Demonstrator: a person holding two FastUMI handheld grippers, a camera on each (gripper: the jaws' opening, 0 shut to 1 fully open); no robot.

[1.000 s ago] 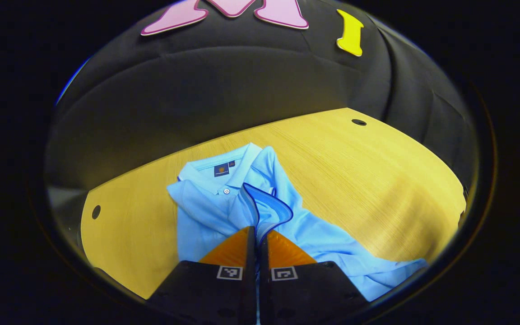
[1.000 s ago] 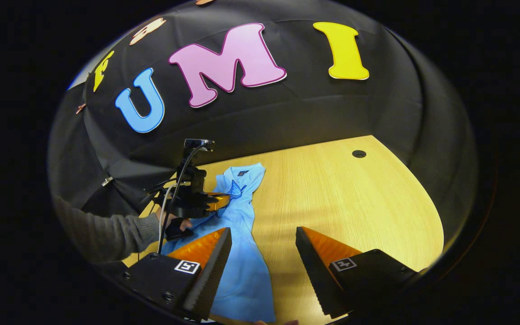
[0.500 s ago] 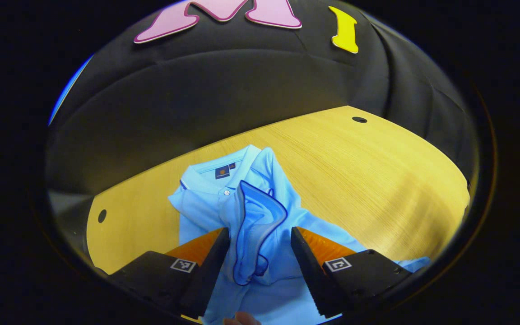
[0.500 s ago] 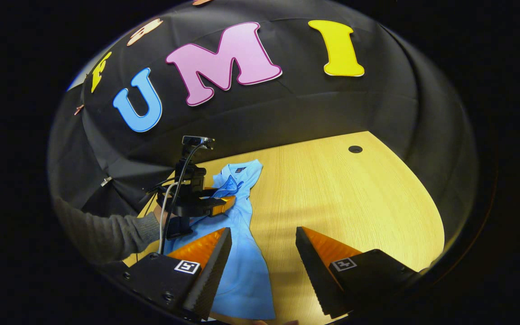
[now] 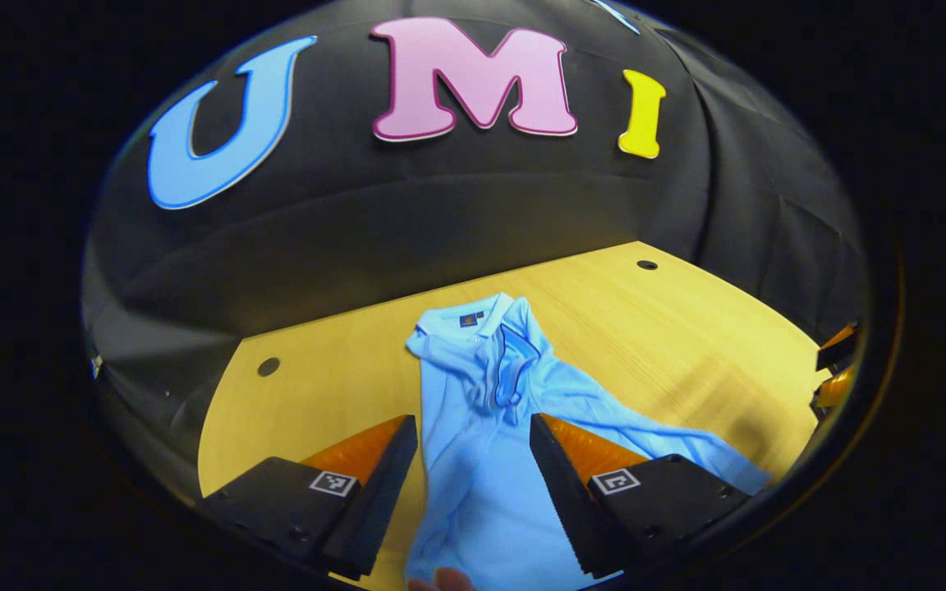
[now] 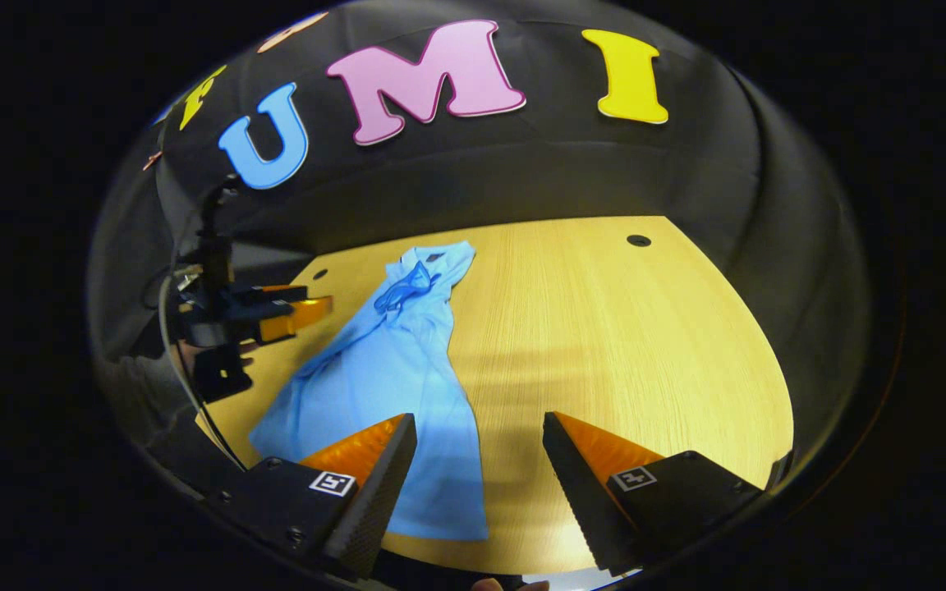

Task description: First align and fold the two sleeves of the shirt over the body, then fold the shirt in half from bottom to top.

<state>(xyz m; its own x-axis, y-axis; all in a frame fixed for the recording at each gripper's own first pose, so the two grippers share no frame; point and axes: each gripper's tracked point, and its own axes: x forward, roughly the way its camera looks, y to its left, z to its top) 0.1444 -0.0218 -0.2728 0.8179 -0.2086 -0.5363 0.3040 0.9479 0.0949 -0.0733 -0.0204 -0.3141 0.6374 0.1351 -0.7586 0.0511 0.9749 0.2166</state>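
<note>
Shirt [image 5: 481, 460], light blue polo, lies on the wooden desk [image 5: 686, 345], collar [image 5: 473, 316] at the far end, hem toward the near edge. One dark-trimmed sleeve [image 5: 514, 361] sits bunched over the chest just below the collar. In the left gripper view the left gripper [image 5: 473, 460] hovers above the shirt body, jaws wide apart, holding nothing, fabric visible between them. Near bottom edge of that view a bit of a hand is cut off, hard to make out. Right gripper [image 6: 479, 460] in the right gripper view is over the near right part of the desk beside the shirt's hem, jaws wide, nothing held. The same view shows the left gripper at far left, raised off the desk left of the shirt, pointing toward it, held by a hand [image 6: 210, 353] partly hidden behind the body of the tool; sleeve dim and blurred. Shirt's near hem is partly covered by the right gripper's left finger. Round desk hole [image 6: 638, 240] at far right.
</note>
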